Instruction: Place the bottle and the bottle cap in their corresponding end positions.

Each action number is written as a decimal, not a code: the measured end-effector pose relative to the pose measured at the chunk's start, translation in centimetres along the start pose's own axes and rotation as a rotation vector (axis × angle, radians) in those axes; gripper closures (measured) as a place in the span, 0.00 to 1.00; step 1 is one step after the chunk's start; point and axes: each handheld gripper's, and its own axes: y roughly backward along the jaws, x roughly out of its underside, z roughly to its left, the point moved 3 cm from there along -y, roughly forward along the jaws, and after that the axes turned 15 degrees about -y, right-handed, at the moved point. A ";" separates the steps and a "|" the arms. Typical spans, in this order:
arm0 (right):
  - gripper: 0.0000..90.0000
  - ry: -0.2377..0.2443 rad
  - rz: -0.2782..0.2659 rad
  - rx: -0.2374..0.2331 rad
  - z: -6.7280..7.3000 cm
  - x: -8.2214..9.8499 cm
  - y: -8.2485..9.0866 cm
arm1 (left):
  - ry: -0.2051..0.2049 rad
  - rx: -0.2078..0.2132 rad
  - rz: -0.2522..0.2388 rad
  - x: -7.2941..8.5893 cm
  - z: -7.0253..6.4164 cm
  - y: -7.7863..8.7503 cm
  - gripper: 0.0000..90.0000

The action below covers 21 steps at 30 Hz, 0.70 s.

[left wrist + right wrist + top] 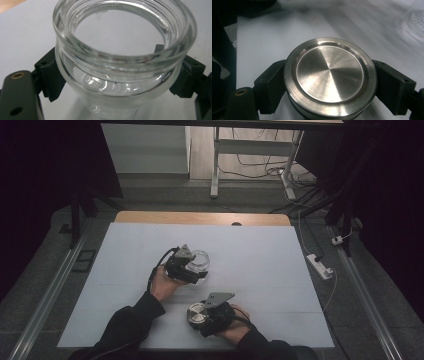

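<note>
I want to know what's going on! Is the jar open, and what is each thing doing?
Glass jar: open, lid off, empty, held.
Metal lid: off the jar, held.
Left hand-held gripper: shut on the jar.
Right hand-held gripper: shut on the lid.

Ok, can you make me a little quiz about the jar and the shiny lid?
1. True or false: the left gripper is shut on the glass jar.
2. What does the right gripper hold? A) a spoon B) a metal lid C) a sponge
3. Fill in: the jar's mouth is ____, with no lid on it.

Key: 1 true; 2 B; 3 open. In the high view, the jar sits farther up the white table than the lid, and the two are apart.
</note>
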 end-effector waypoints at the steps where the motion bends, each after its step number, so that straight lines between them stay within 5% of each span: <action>1: 0.20 0.000 0.005 0.000 0.0 0.0 -0.1 | 0.000 0.000 0.001 0.1 0.0 -0.1 0.18; 14: 0.20 0.058 0.054 0.061 0.0 0.1 -0.6 | -0.012 0.005 0.005 0.7 0.0 -0.6 0.17; 21: 0.15 -0.004 0.059 0.038 -0.1 0.0 -0.4 | -0.015 0.009 0.002 0.9 0.0 -0.5 0.17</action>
